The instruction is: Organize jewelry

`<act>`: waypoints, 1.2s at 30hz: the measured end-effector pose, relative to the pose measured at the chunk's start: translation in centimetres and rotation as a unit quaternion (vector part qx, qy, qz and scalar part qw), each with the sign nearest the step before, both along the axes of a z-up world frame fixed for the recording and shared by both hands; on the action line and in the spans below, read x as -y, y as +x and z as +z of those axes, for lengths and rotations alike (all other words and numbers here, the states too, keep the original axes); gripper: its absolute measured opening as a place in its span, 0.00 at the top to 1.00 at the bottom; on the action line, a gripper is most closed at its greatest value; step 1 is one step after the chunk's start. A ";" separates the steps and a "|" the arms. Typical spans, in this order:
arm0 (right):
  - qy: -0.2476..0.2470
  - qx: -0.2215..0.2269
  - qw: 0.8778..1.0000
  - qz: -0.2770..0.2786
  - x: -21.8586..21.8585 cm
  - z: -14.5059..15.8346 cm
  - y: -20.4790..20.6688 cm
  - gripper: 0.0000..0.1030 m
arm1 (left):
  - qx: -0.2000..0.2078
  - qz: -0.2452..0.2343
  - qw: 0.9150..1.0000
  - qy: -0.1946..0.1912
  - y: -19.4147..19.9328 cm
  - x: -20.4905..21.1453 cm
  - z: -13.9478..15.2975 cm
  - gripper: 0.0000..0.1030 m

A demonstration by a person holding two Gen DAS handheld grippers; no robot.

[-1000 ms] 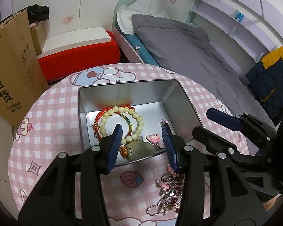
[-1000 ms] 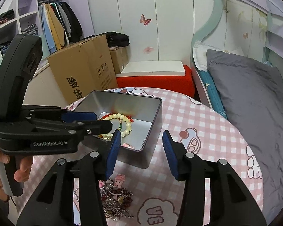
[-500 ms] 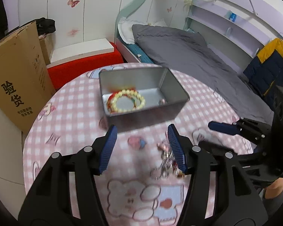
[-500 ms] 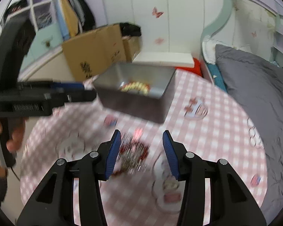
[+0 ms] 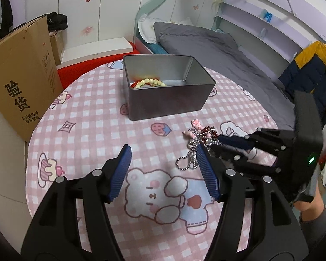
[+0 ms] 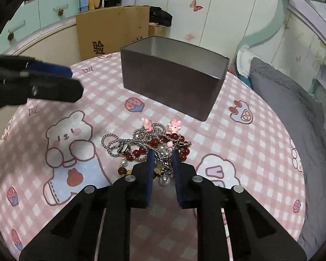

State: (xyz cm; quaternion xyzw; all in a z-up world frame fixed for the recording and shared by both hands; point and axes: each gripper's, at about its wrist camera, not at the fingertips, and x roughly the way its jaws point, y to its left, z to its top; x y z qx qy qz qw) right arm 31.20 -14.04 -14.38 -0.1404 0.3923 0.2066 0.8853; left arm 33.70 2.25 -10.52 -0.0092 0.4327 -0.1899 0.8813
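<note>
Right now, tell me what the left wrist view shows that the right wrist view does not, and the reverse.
Only the left wrist view looks into the metal tin and shows the bead bracelet lying inside, plus the open, empty left gripper from behind. Only the right wrist view shows the right gripper closing around the jewelry pile, with its red beads, pearls and pink charms clear. Both show the tin, the pile and the pink checked tablecloth.
</note>
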 end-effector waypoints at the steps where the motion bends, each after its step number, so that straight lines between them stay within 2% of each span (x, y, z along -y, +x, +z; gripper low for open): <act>1: 0.004 0.005 1.000 0.000 0.2 0.5 -0.2 0.86 | 0.000 -0.003 1.000 0.000 -0.1 0.0 -0.1 0.40; 2: 0.008 0.008 1.000 0.000 0.3 0.9 -0.4 0.87 | 0.001 -0.005 1.000 0.000 -0.3 0.0 -0.1 0.40; 3: 0.014 0.010 1.000 0.001 0.6 1.5 -0.6 0.99 | 0.001 -0.006 1.000 -0.001 -0.3 0.0 -0.2 0.40; 18: 0.084 0.060 0.995 0.013 1.4 9.4 -2.6 0.98 | 0.017 -0.060 0.998 0.022 -1.0 5.0 -1.4 0.39; 22: 0.097 0.071 0.993 0.020 1.5 11.0 -3.0 0.98 | 0.036 -0.056 0.997 0.040 -0.5 6.8 -1.3 0.39; 27: 0.108 0.078 0.991 0.026 1.8 12.0 -3.5 0.98 | 0.056 -0.050 0.996 0.040 0.0 7.8 -0.7 0.39; 28: 0.111 0.079 0.990 0.026 1.9 12.2 -3.5 0.98 | 0.057 -0.050 0.997 0.031 0.1 7.7 -0.4 0.48; 29: 0.111 0.082 0.990 0.025 2.0 12.4 -3.5 0.98 | 0.056 -0.051 0.997 0.028 0.2 7.7 -0.3 0.66; 31: 0.114 0.081 0.990 0.023 2.3 12.5 -3.5 0.98 | 0.055 -0.047 0.997 0.018 0.3 7.3 0.1 0.75; 32: 0.116 0.082 0.990 0.023 2.5 12.5 -3.5 0.98 | 0.059 -0.043 0.997 0.016 0.3 7.0 0.3 0.85; 36: 0.124 0.084 0.989 0.022 2.9 12.6 -3.7 0.98 | 0.083 -0.014 0.996 0.014 0.1 5.4 2.1 0.90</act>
